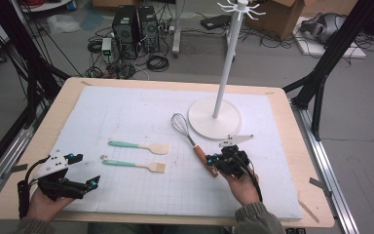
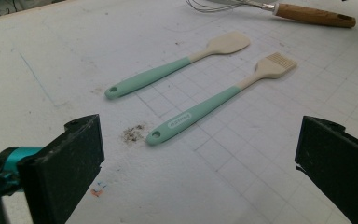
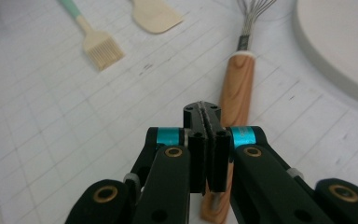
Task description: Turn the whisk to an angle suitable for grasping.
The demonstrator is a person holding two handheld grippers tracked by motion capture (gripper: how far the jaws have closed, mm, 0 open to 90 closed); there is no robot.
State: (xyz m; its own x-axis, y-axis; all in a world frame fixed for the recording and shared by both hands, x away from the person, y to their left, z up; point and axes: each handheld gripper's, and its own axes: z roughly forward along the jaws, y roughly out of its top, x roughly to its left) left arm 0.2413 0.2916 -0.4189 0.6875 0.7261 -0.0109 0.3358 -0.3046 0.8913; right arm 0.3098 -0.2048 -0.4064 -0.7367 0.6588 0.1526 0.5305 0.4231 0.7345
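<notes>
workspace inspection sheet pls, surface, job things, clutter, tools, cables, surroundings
Surface: white gridded mat on a light wooden table; a small dark smudge on the mat near the brush's handle end.
Job's things: teal-handled spatula, teal-handled pastry brush, wood-handled whisk, all lying flat; white hook stand upright at the mat's far side.
Clutter: nothing seen on the table.
Grippers: left tool open, held over the mat's near left corner; right tool shut with nothing between its jaws, over the whisk's handle.
Cables: black cable runs from the right tool along the hand.
Surroundings: computer towers, loose floor cables, cardboard boxes.
</notes>
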